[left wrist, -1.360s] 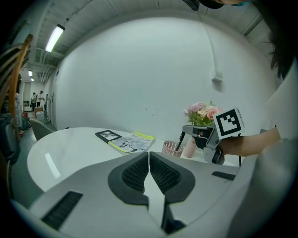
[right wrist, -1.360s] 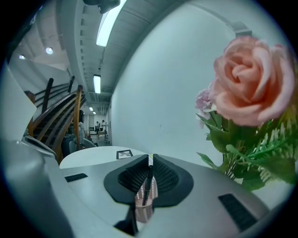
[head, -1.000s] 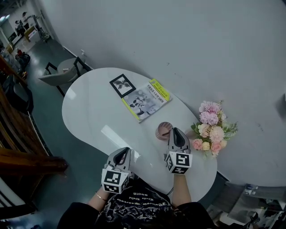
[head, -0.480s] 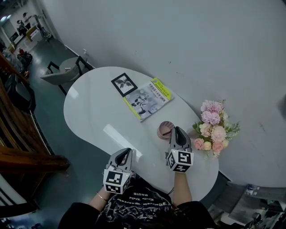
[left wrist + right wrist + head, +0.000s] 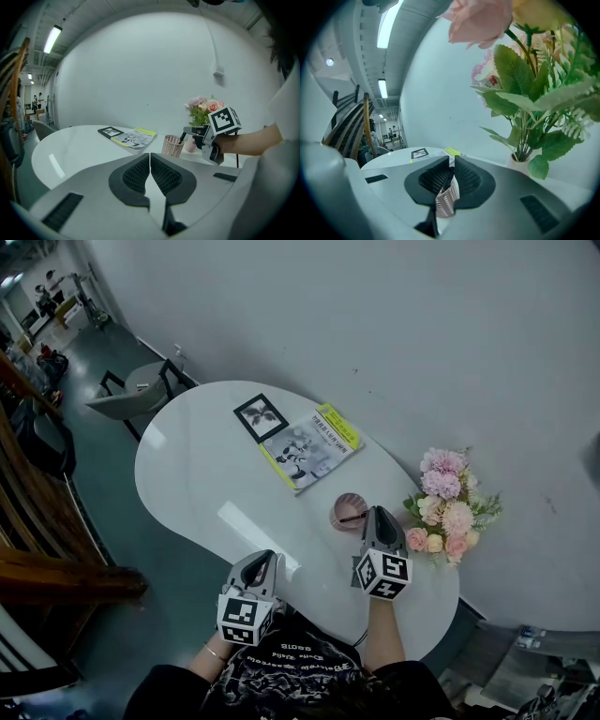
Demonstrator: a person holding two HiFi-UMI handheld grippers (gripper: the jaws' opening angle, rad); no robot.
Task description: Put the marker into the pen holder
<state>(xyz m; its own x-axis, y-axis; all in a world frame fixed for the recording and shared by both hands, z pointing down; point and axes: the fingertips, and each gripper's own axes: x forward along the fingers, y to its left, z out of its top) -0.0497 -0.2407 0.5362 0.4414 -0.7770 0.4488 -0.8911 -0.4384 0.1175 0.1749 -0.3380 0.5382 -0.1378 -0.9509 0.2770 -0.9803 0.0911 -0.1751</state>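
The right gripper (image 5: 374, 514) reaches forward over the near right part of the white table (image 5: 197, 474), its tips just at the near rim of the pen holder (image 5: 337, 519). In the right gripper view its jaws stand almost together, with only a narrow slot between the ribbed pads. The upper end of the dark marker (image 5: 448, 177) sits in that slot, so the gripper appears to be pinching it. The marker slants down and away from the tips, and its lower end is inside the pink mesh pen holder (image 5: 446, 201), which stands upright directly in front of and below the jaws. The head view shows the same: the marker (image 5: 353, 517) runs as a short dark line from the gripper tips into the cup's mouth.

The left gripper (image 5: 264, 559) is held at the table's near edge, well apart from the holder. Its jaws are closed pad against pad, with nothing between them. From its view the right gripper (image 5: 186, 134) shows beside the cup, the marker (image 5: 182, 138) leaning from its tips into the holder (image 5: 172, 146).

Just to the right of the holder stands a bunch of pink and cream flowers (image 5: 445, 507), very near the right gripper. Further across the table lies a booklet (image 5: 307, 448) with a yellow edge, and beside it a small framed picture (image 5: 258, 418). A chair (image 5: 127, 395) stands beyond the table's far end.
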